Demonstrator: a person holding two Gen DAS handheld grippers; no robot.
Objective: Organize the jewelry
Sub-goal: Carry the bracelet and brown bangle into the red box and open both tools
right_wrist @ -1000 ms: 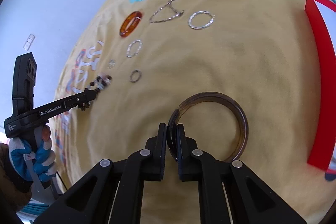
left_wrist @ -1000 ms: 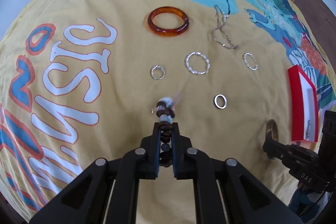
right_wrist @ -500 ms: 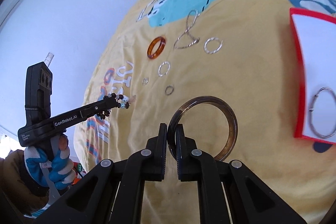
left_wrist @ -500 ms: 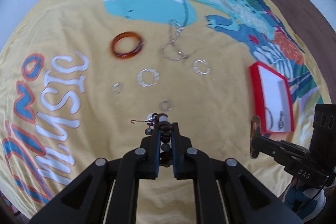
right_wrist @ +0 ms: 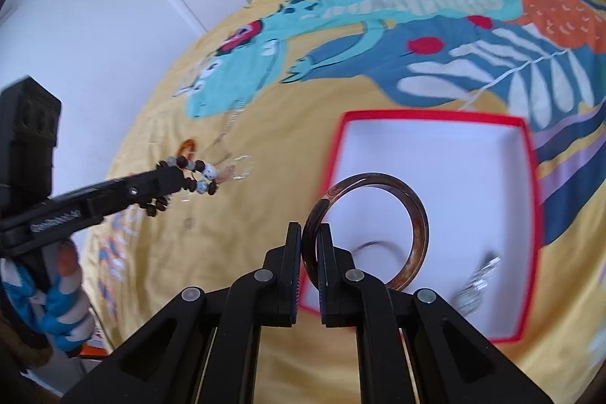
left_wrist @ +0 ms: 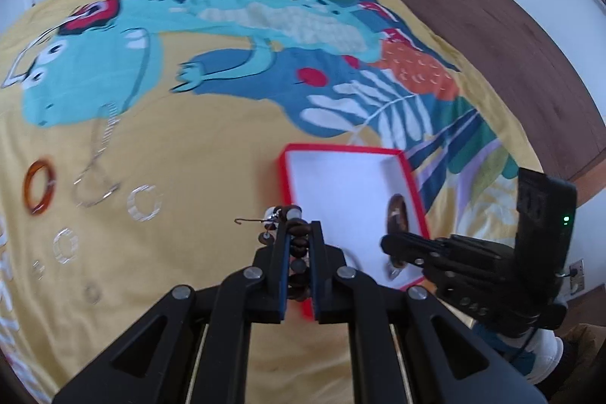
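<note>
My left gripper [left_wrist: 299, 226] is shut on a brown beaded bracelet [left_wrist: 297, 245] with a hook end, held above the near left edge of the red-rimmed white box [left_wrist: 341, 177]. My right gripper [right_wrist: 311, 230] is shut on a dark brown bangle [right_wrist: 413, 214] and holds it over the box [right_wrist: 435, 158], which has a thin ring and a silver piece [right_wrist: 477, 279] inside. In the right wrist view the left gripper [right_wrist: 178, 177] shows with the beads [right_wrist: 197, 177]. The right gripper [left_wrist: 394, 245] shows in the left wrist view.
On the yellow dinosaur bedspread [left_wrist: 208, 124] lie an amber bangle [left_wrist: 38, 190], a silver chain [left_wrist: 98, 173] and several silver rings [left_wrist: 144, 203] at the left. Wardrobes and a door stand beyond the bed.
Both grippers have lifted and swung right toward the red box with their jewelry. The bangle now hangs over the box; the loose pieces have shifted to the left of view.
</note>
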